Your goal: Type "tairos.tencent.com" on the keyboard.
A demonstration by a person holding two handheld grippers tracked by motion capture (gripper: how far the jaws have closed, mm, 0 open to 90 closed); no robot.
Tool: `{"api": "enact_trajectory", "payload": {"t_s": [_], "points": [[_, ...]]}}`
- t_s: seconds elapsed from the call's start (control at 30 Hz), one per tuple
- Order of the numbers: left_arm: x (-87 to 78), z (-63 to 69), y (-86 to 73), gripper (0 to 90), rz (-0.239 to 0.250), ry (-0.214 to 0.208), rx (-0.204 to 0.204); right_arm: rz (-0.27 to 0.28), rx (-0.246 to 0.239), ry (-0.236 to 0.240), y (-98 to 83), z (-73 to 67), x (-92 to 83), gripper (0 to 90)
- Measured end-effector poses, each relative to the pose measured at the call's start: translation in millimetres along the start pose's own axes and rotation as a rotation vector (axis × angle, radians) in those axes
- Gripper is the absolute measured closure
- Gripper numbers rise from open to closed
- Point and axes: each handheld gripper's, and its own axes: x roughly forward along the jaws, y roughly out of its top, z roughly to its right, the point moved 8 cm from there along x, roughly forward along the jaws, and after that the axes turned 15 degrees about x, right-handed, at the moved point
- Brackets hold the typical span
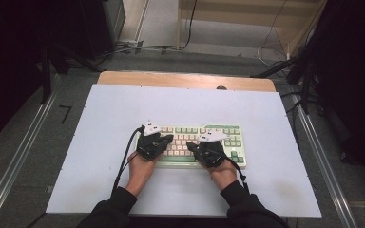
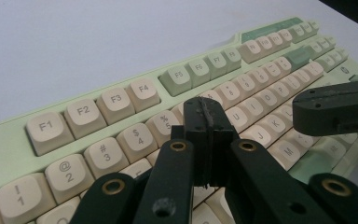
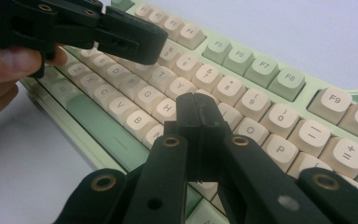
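A keyboard (image 1: 204,145) lies near the front edge of the table (image 1: 100,156). The left gripper (image 2: 207,116) and right gripper (image 3: 197,109) hover over its keys, jaws pressed together, holding nothing. I think the key pressing is just beginning.

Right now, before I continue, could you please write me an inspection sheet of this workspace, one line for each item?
Surface: white board on a wooden table, bare around the work.
Job's things: green keyboard with cream keys, lying flat near the person's edge.
Clutter: nothing seen on the board.
Grippers: left hand-held gripper shut, empty, its tip over the number row near key 5; right hand-held gripper shut, empty, over the letter keys near H.
Cables: one black cable trails from the left hand-held gripper; loose cables on the floor beyond the table.
Surroundings: grey floor, metal rails at both sides, dark equipment left and right.
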Motion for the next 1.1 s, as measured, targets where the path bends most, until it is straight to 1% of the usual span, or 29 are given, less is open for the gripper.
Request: {"api": "enact_trajectory", "payload": {"t_s": [0.23, 0.37, 0.5, 0.6, 0.8, 0.9, 1.1], "points": [[-7.9, -3.2, -1.0, 90.0, 0.014, -0.004, -0.016, -0.004, 0.003, -0.004, -1.1, 2.3, -1.7, 88.0], [-11.4, -5.0, -2.7, 90.0, 0.013, -0.004, -0.015, -0.004, 0.004, -0.008, -1.5, 3.6, -2.6, 88.0], [-14.7, -6.1, -4.4, 90.0, 0.015, -0.007, -0.024, -0.005, 0.005, -0.013, -2.5, 5.7, -3.9, 87.9], [-16.7, -7.4, -5.9, 90.0, 0.013, -0.003, -0.025, -0.008, 0.01, -0.018, -3.7, 8.7, -5.3, 88.0], [-21.6, -6.7, -7.0, 90.0, 0.014, -0.012, -0.021, -0.01, 0.01, -0.025, -5.4, 12.5, -9.6, 88.0], [-24.7, -8.0, -8.7, 90.0, 0.012, -0.008, -0.017, -0.016, 0.011, -0.027, -7.8, 14.5, -11.0, 88.0], [-28.2, -13.5, -12.3, 90.0, 0.012, 0.0, -0.03, -0.022, 0.011, -0.034, -10.9, 17.7, -12.7, 88.0]]}}
